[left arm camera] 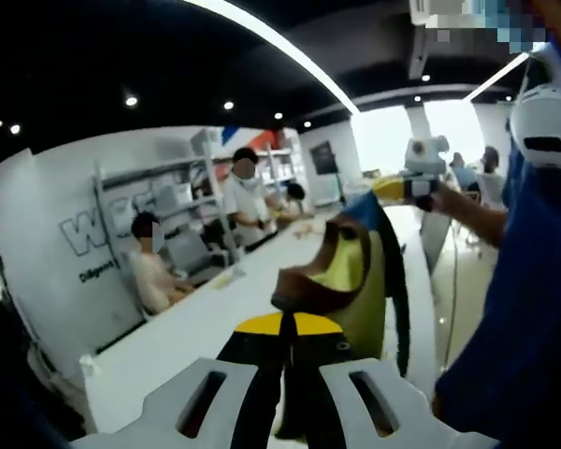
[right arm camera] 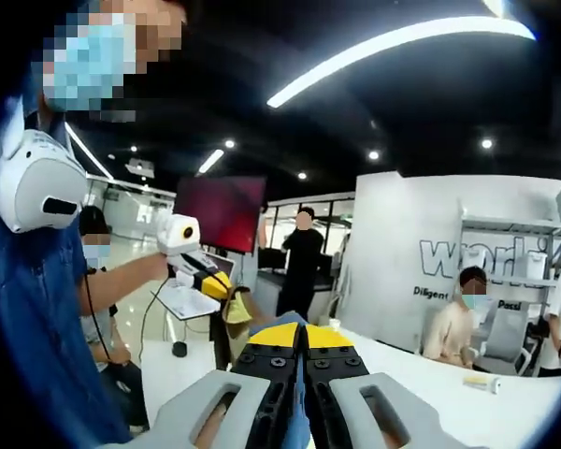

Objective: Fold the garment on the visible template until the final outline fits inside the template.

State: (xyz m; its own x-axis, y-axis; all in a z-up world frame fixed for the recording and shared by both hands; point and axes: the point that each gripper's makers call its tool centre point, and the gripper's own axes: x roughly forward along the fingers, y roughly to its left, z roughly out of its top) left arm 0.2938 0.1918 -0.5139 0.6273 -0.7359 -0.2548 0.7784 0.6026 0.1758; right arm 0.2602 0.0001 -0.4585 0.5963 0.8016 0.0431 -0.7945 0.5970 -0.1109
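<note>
Up in the air, your left gripper pinches the garment, which hangs stretched toward one o'clock. Your right gripper has its jaws pressed together on a blue edge of it. At nine o'clock in the right gripper view, cloth bunches by the other gripper. The white table lies below; no template can be made out on it.
</note>
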